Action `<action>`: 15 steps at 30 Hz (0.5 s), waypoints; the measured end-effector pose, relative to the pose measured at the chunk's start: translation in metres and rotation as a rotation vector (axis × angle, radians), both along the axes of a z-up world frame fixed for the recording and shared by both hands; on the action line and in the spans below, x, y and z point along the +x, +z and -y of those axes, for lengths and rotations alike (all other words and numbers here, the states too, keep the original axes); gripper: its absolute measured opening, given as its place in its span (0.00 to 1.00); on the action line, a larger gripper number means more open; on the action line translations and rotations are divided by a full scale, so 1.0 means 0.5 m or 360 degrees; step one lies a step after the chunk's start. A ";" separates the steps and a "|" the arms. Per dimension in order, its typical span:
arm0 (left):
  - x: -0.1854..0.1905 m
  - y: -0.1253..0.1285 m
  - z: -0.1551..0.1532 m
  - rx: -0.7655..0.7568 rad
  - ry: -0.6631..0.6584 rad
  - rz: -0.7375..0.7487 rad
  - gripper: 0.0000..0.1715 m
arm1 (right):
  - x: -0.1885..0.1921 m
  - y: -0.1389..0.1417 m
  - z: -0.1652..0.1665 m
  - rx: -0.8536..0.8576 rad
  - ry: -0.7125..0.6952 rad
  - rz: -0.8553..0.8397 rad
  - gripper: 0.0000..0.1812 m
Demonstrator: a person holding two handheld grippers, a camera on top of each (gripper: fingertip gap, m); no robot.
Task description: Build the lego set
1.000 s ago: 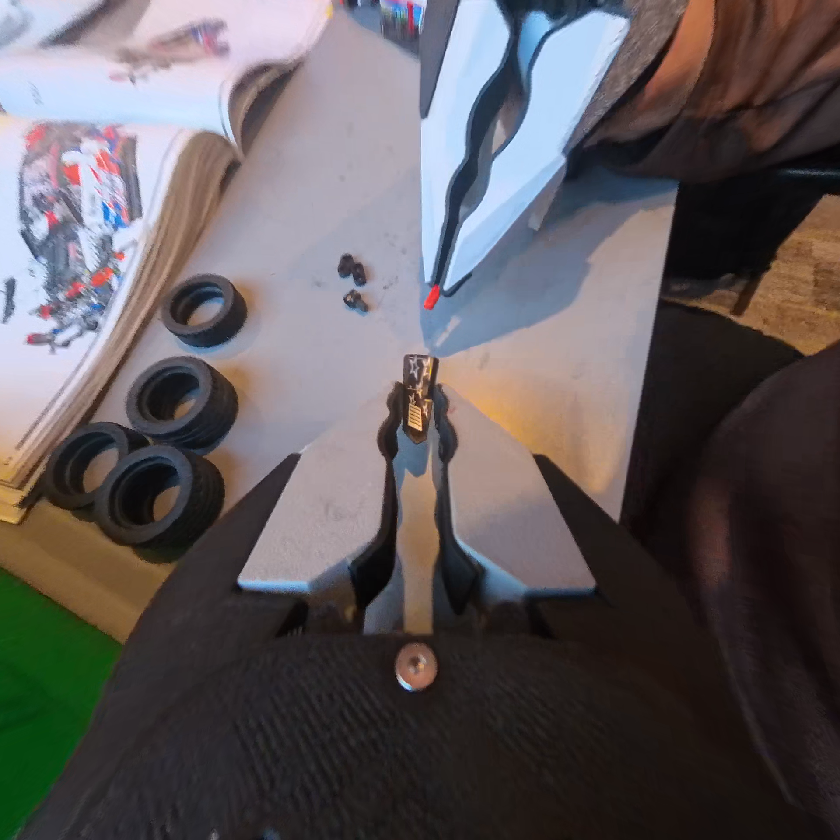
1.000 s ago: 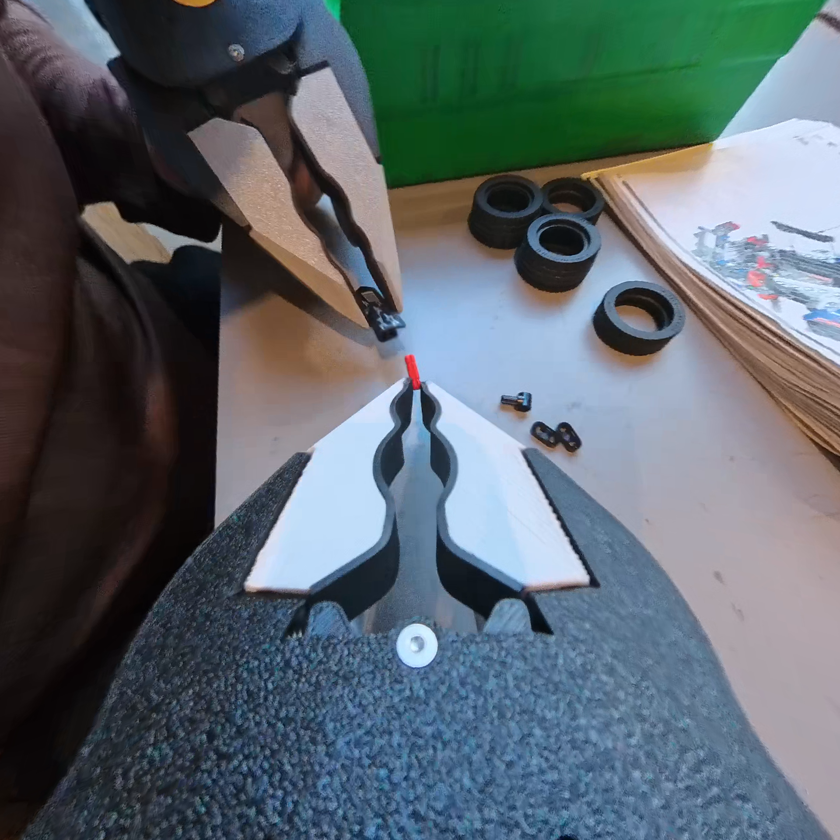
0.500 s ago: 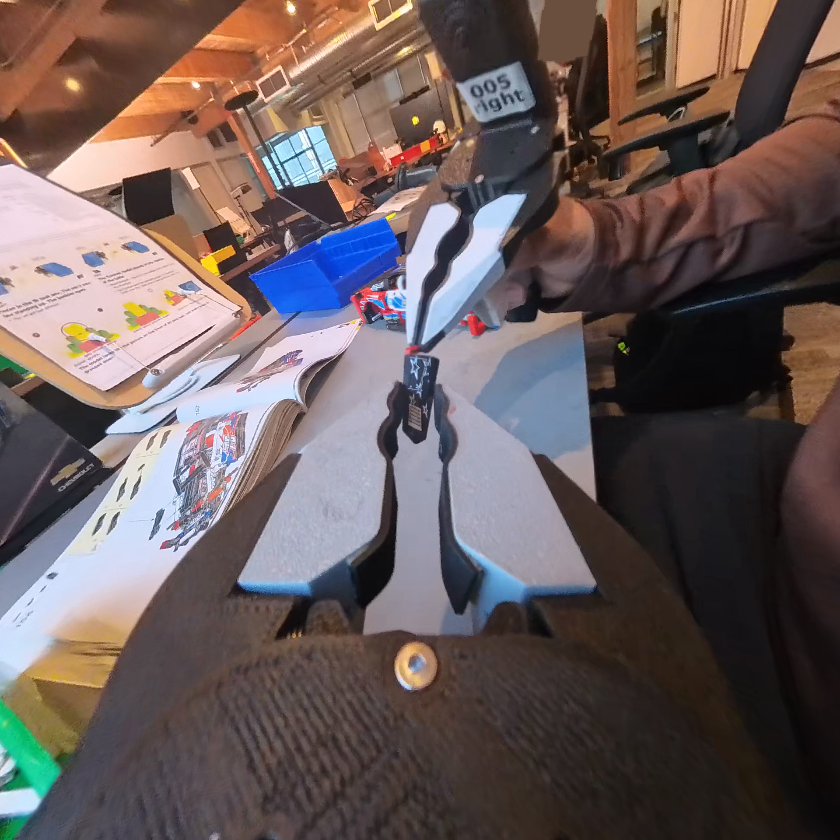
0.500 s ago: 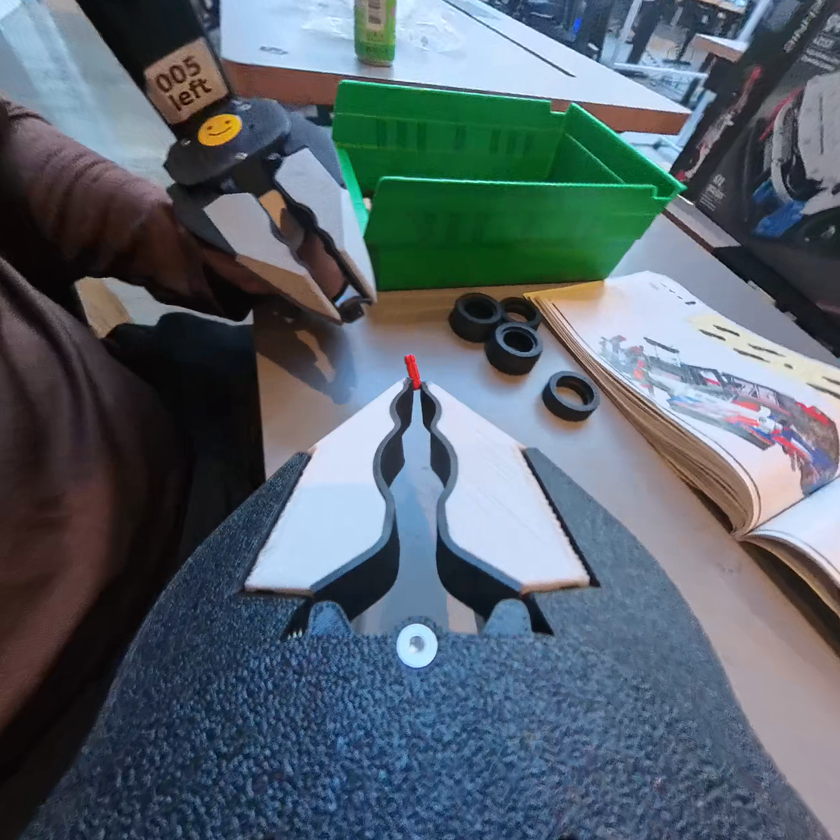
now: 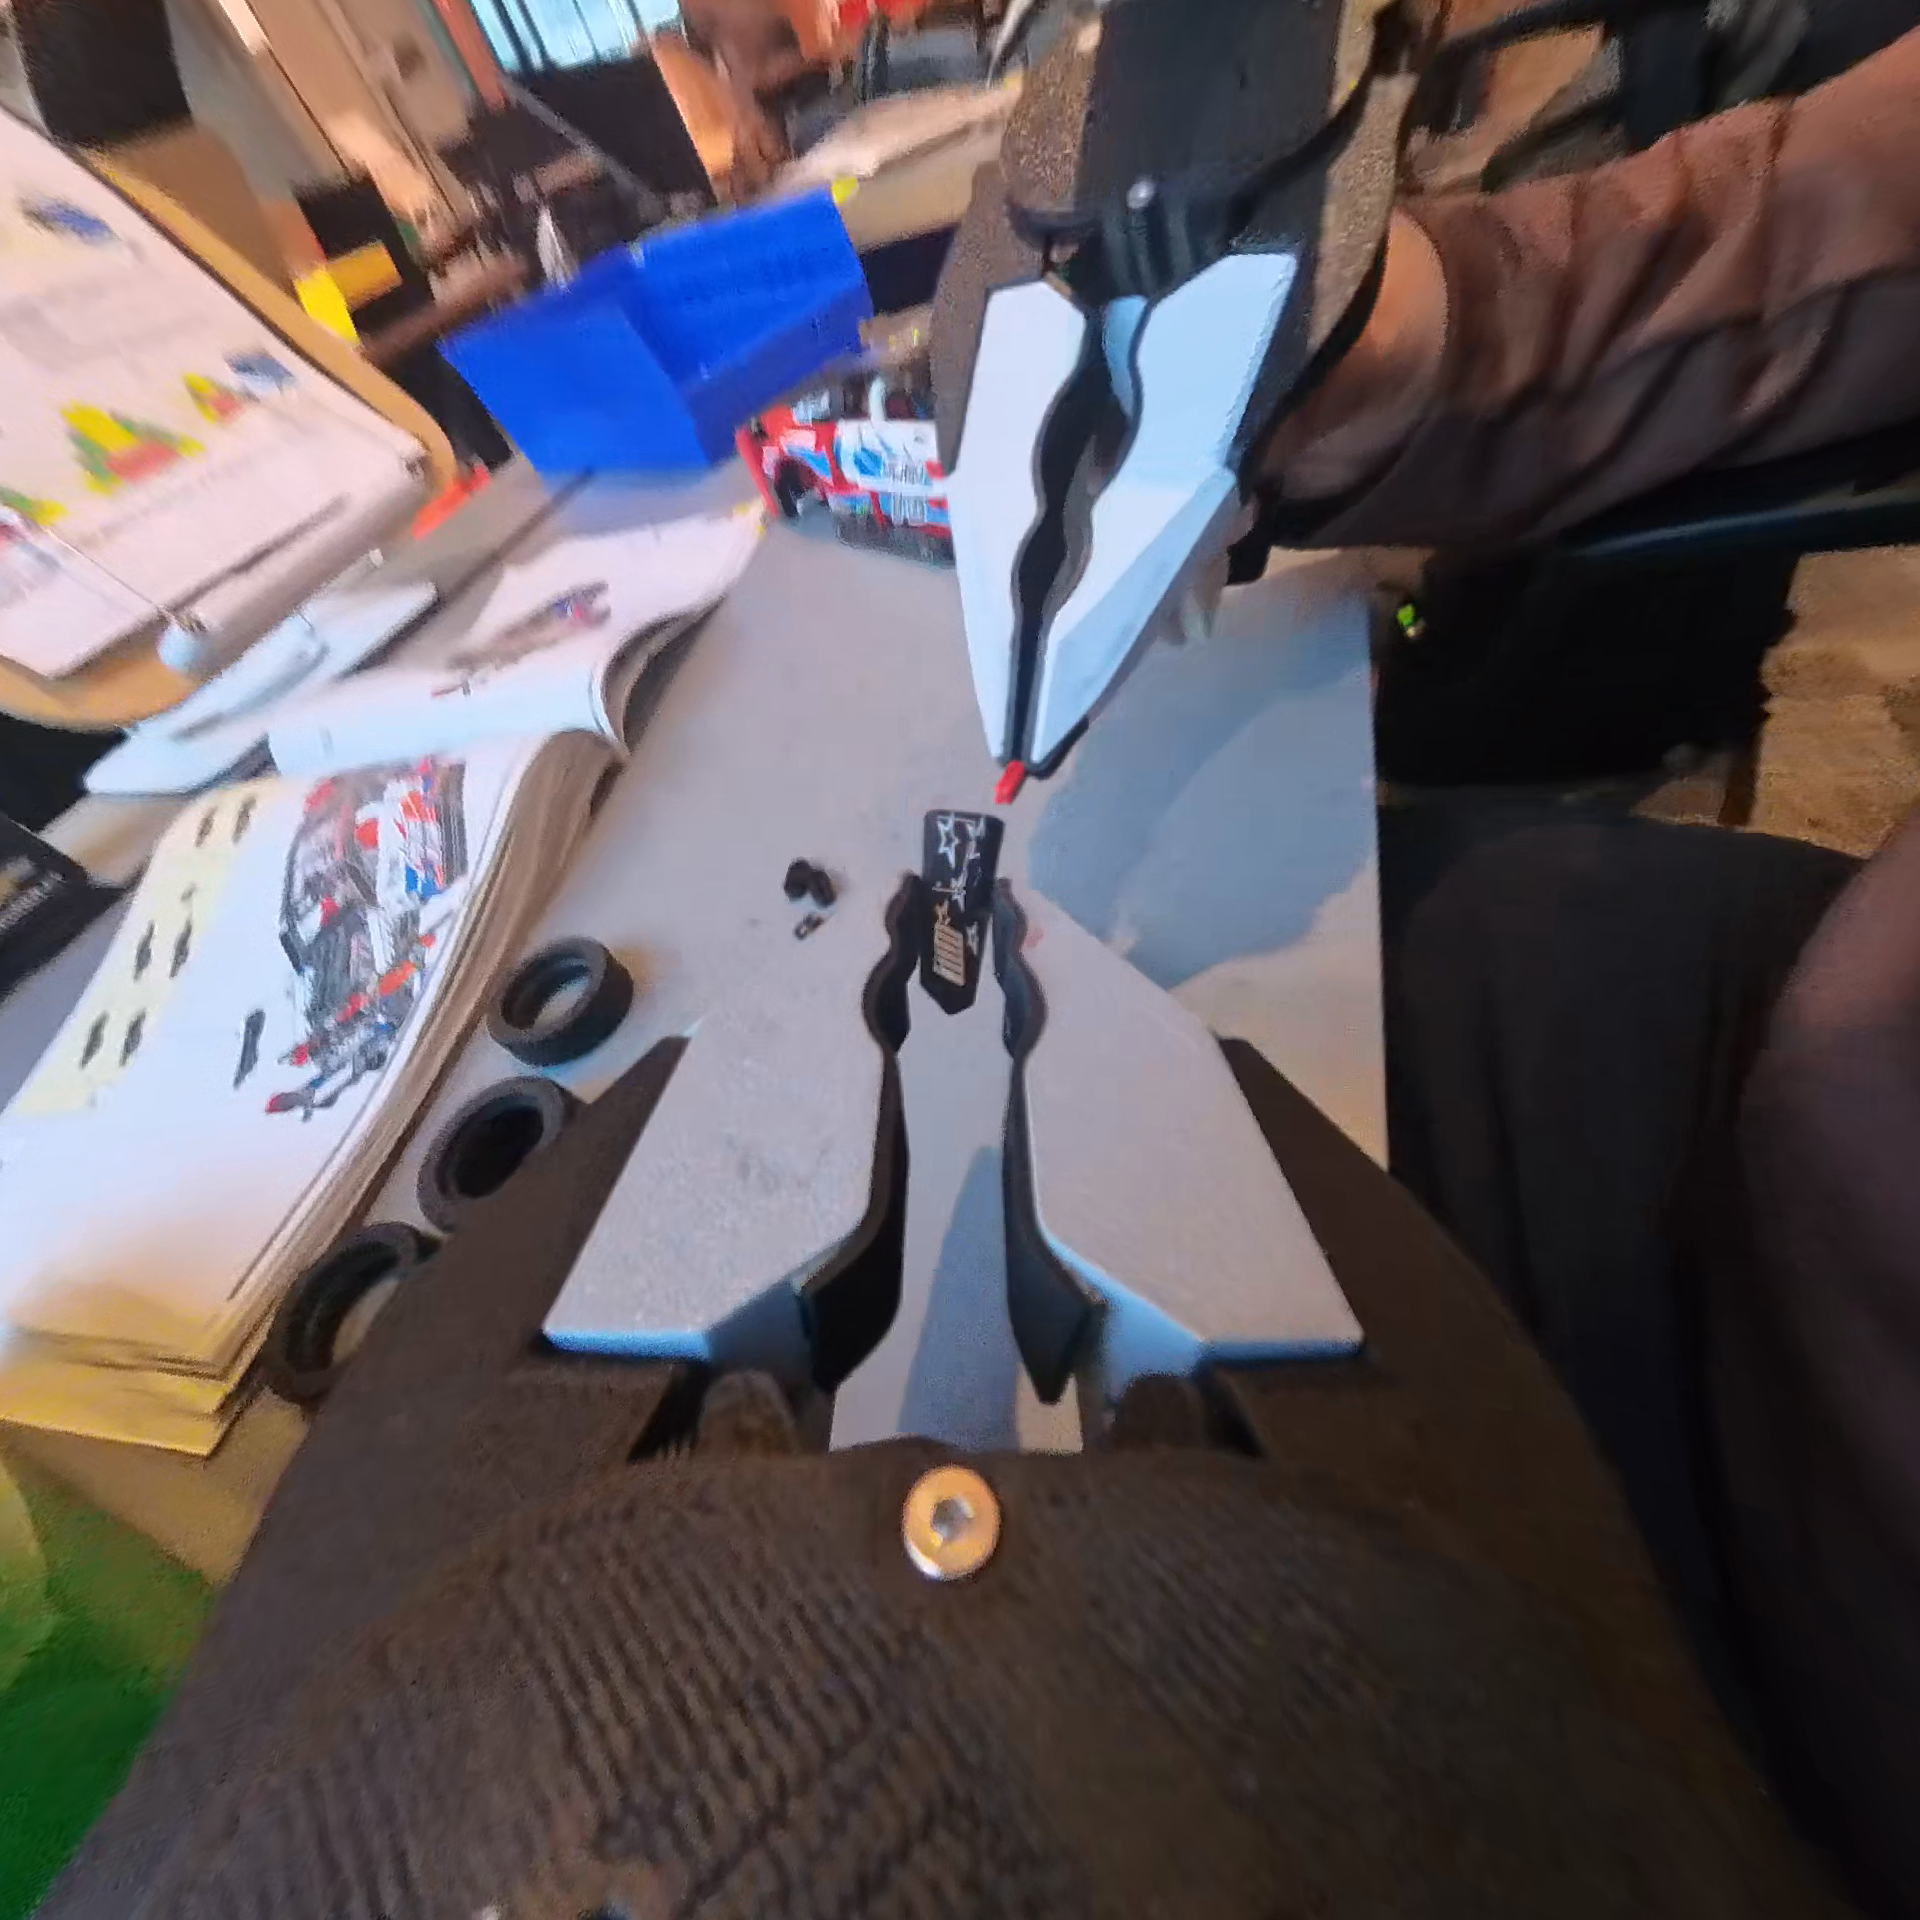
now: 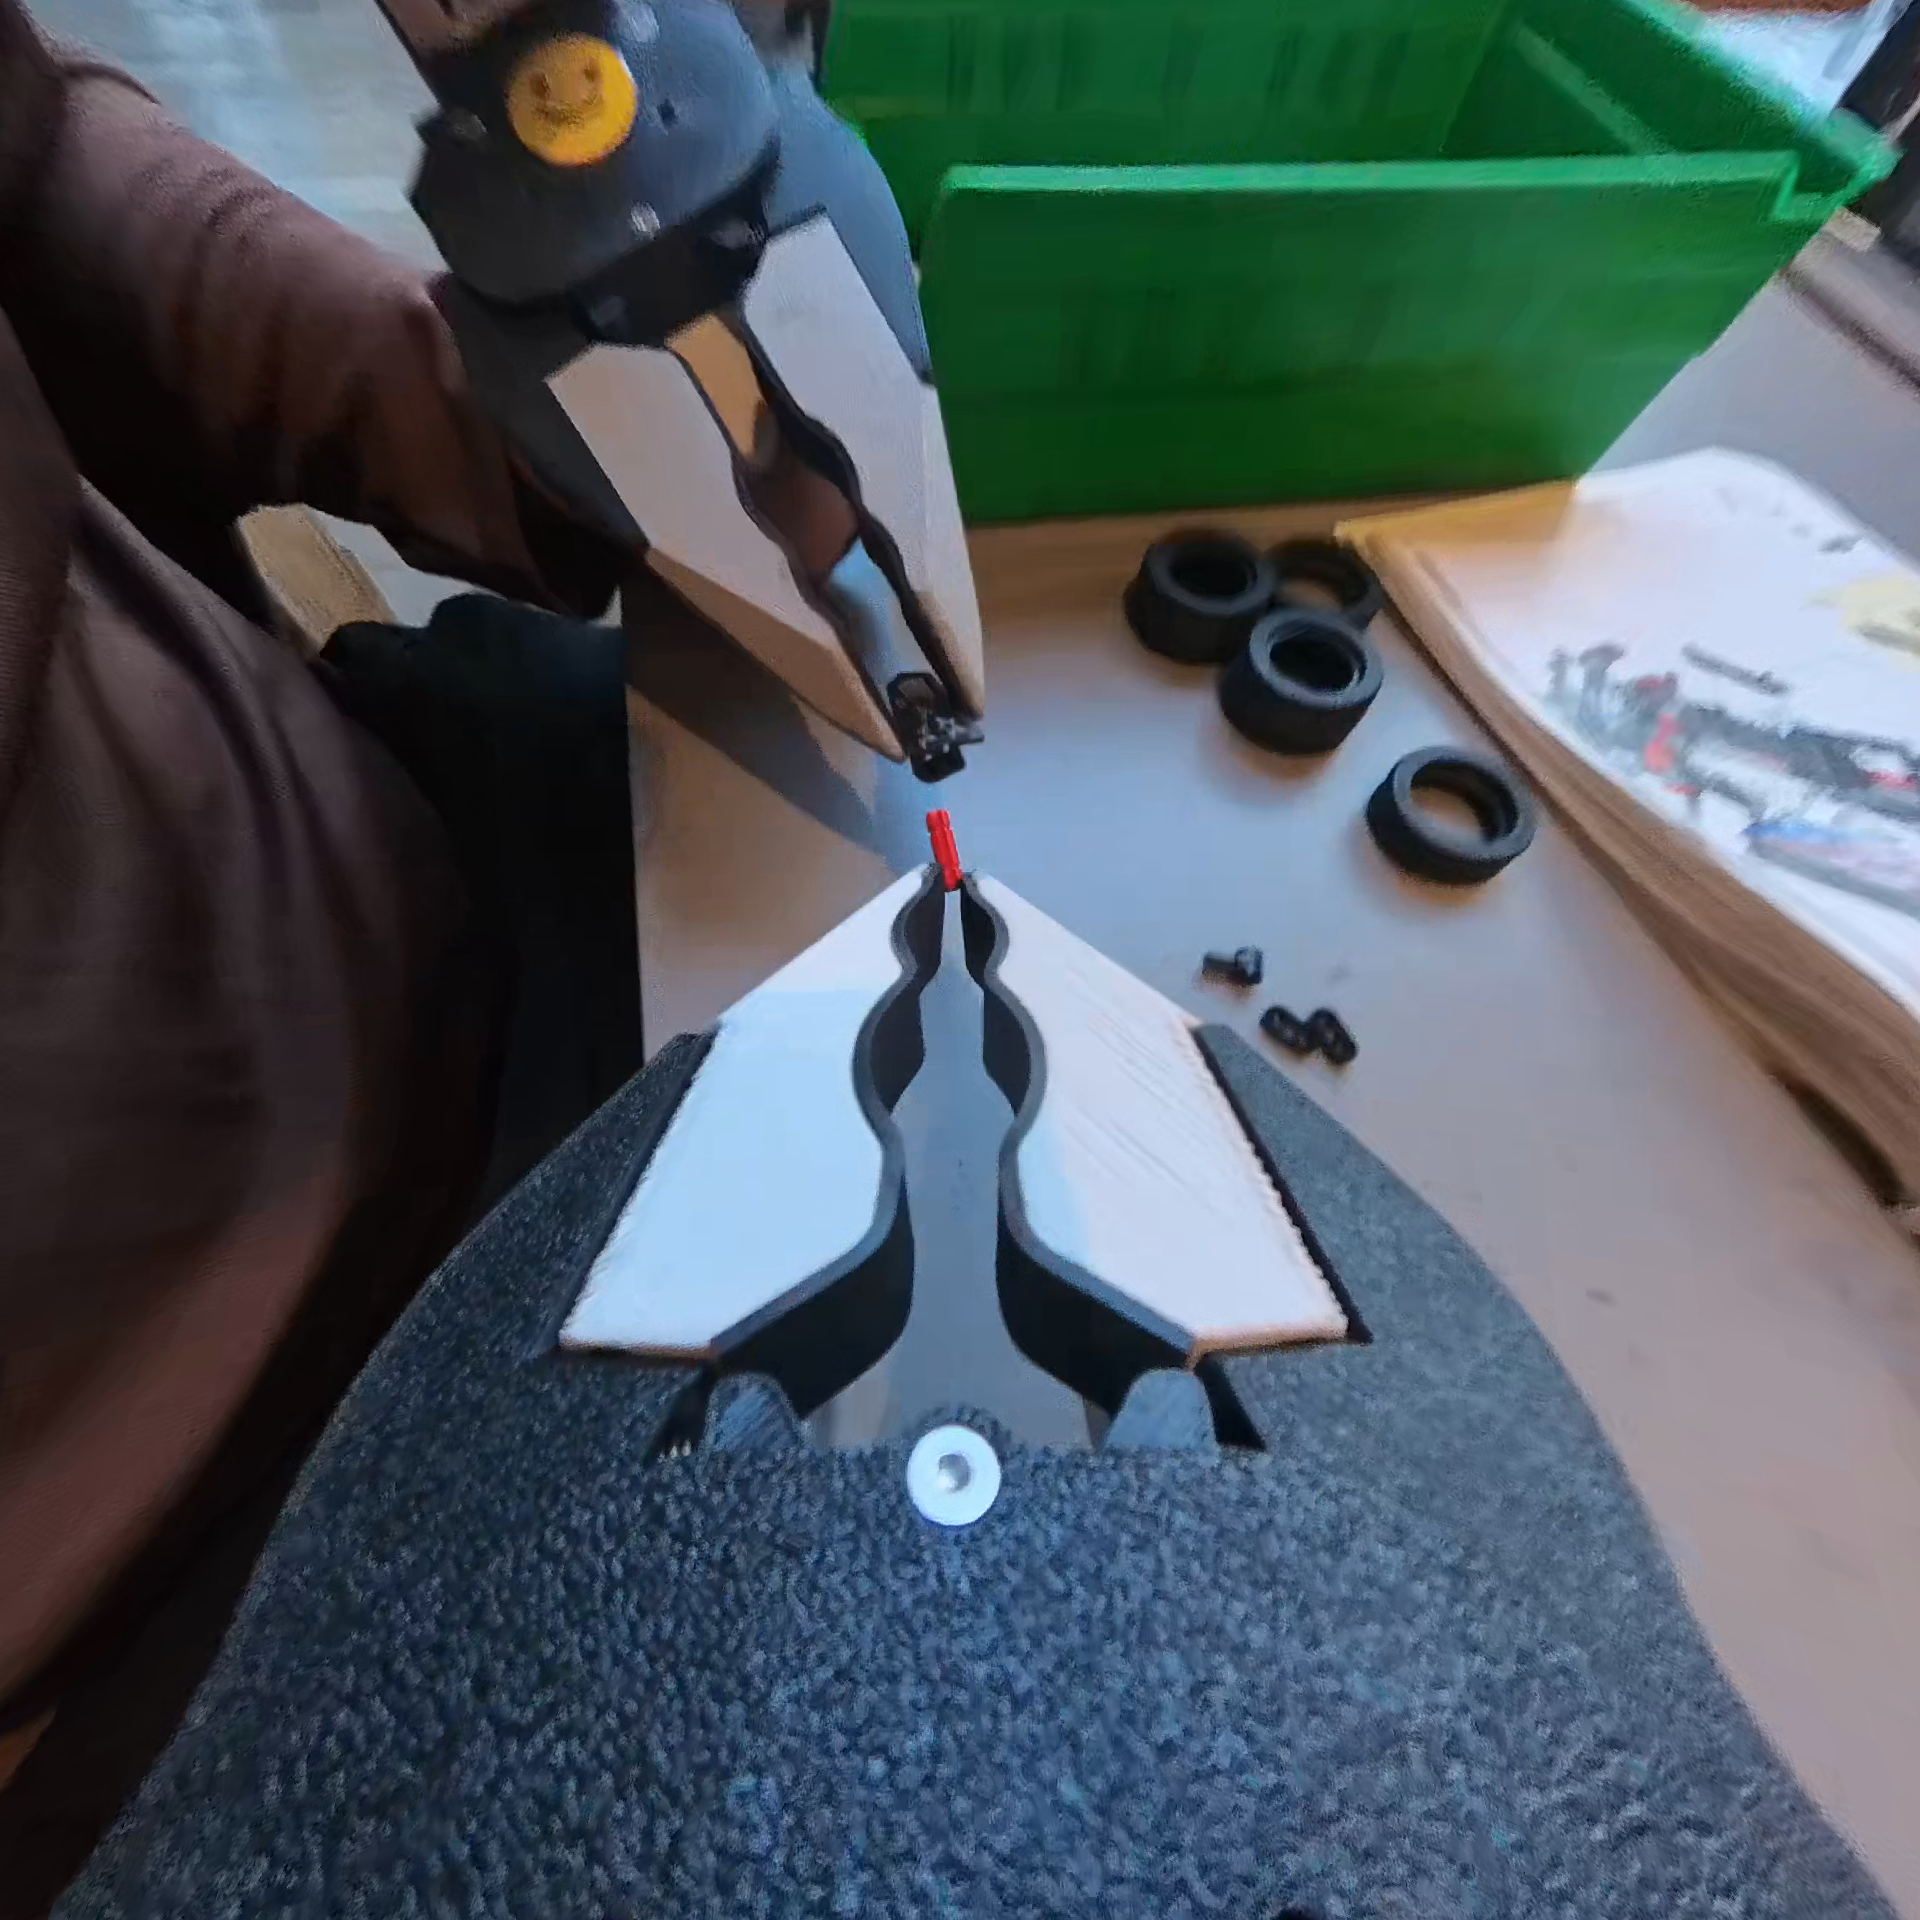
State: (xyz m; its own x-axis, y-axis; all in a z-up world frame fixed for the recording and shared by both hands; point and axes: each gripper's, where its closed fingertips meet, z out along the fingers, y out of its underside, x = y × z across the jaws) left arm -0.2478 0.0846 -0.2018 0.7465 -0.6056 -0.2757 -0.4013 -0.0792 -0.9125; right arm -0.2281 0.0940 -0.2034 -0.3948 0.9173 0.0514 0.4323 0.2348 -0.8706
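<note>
We hold a small black decorated piece (image 5: 958, 914) pinched between the fingers of our left gripper (image 5: 951, 904), its upper end sticking out past the tips. Our right gripper (image 6: 945, 883) has its fingers closed on a tiny red pin (image 6: 943, 837), which points forward from the very tips. The two grippers face each other above the table (image 5: 810, 727), near the edge where we sit, and the pin and the black piece are just apart, not touching. In the right wrist view the left gripper (image 6: 935, 743) comes down from the upper left with the black piece (image 6: 938, 740) at its tips, just beyond the pin.

On the table lie four black tyres (image 6: 1299, 681) in a loose group beside the open instruction book (image 6: 1704, 727), which lies along the table's side edge. Between the tyres and our grippers lie a few small black connectors (image 6: 1307, 1034), resting apart from everything else. A green bin (image 6: 1351, 343) stands at the table's far edge in the right wrist view. In the left wrist view a blue bin (image 5: 675, 353) and a partly built red, white and blue model (image 5: 862, 488) stand toward the far end of the table, both blurred.
</note>
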 end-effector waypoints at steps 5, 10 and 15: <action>-0.006 -0.065 -0.012 -0.0308 0.0041 -0.0160 0.06 | -0.010 -0.061 -0.010 -0.0055 -0.0043 0.0198 0.02; -0.015 -0.130 0.000 -0.0606 0.0032 -0.0332 0.06 | -0.010 -0.092 -0.012 -0.0078 -0.0053 0.0310 0.02; -0.011 -0.132 0.003 -0.0699 -0.0021 -0.0242 0.06 | -0.017 -0.116 -0.003 -0.0067 -0.0036 0.0384 0.02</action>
State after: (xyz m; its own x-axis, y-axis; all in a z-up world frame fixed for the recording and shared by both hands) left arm -0.2535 0.0831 -0.2677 0.7087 -0.6988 -0.0970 -0.5317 -0.4388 -0.7244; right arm -0.2368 0.0957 -0.2616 -0.3705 0.9253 -0.0803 0.6335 0.1886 -0.7504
